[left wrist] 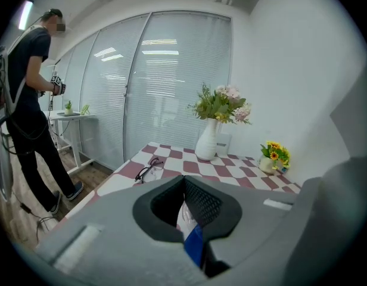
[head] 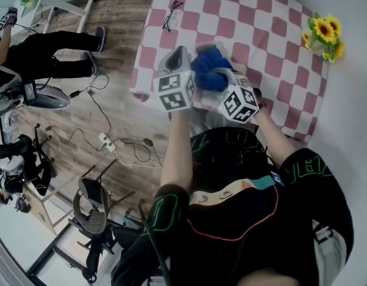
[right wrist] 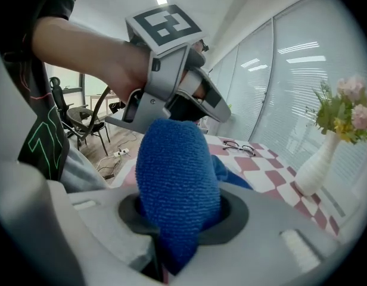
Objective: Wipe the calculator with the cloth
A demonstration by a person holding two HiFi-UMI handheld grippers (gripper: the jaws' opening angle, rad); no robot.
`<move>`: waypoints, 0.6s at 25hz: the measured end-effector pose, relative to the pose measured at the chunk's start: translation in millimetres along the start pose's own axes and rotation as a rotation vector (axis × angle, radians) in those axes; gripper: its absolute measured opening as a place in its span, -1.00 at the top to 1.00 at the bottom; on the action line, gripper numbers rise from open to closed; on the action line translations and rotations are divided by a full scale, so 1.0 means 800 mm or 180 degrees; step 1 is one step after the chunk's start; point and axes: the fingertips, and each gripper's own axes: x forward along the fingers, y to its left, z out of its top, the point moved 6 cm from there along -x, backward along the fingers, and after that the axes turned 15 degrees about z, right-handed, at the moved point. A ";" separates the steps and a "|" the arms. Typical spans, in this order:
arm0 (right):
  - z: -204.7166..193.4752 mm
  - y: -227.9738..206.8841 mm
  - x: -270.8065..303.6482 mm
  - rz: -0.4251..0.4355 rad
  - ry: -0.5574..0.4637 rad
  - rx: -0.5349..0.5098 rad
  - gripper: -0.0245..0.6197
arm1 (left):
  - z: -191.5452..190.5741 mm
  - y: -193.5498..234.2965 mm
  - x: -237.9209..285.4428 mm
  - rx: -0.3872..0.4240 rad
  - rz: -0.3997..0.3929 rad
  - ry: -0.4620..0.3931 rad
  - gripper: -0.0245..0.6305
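Observation:
A blue cloth [head: 208, 70] is bunched up between my two grippers over the near edge of the chequered table [head: 273, 34]. My right gripper [head: 222, 77] is shut on the cloth [right wrist: 171, 177], which fills its jaws and hides the fingertips [right wrist: 171, 219]. My left gripper [head: 182, 57] is shut on a flat dark calculator [right wrist: 192, 103], held up against the cloth. In the left gripper view only a thin white edge of the calculator [left wrist: 184, 216] and a sliver of the blue cloth [left wrist: 194, 246] show between the pads of that gripper [left wrist: 186, 219].
Black glasses [head: 171, 14] lie on the table's left side. A white vase [left wrist: 206, 142] of flowers stands at the far end, a small sunflower pot [head: 322, 37] at the right edge. Another person [left wrist: 28, 100] stands left of the table. Chairs [head: 94, 201] and cables cover the floor.

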 end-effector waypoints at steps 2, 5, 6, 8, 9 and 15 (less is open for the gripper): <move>0.000 0.002 -0.001 0.0063 0.0007 0.0030 0.55 | 0.007 -0.001 0.001 -0.0004 -0.0006 -0.0042 0.89; -0.002 0.006 -0.006 0.0261 -0.0013 0.0160 0.55 | 0.016 -0.002 0.002 -0.0017 -0.0012 -0.0101 0.89; -0.002 0.006 -0.008 0.0366 -0.0039 0.0225 0.55 | 0.019 -0.002 0.002 -0.0026 -0.0010 -0.0122 0.89; -0.001 0.005 -0.014 0.0600 -0.0152 0.0389 0.55 | 0.025 -0.001 0.003 -0.0055 0.0000 -0.0167 0.89; 0.000 0.001 -0.018 0.0693 -0.0249 0.0490 0.55 | 0.029 0.001 0.003 -0.0074 0.0009 -0.0190 0.89; 0.032 -0.055 -0.046 0.0535 -0.0728 0.0769 0.55 | 0.049 0.012 0.003 -0.0173 0.0078 -0.0332 0.89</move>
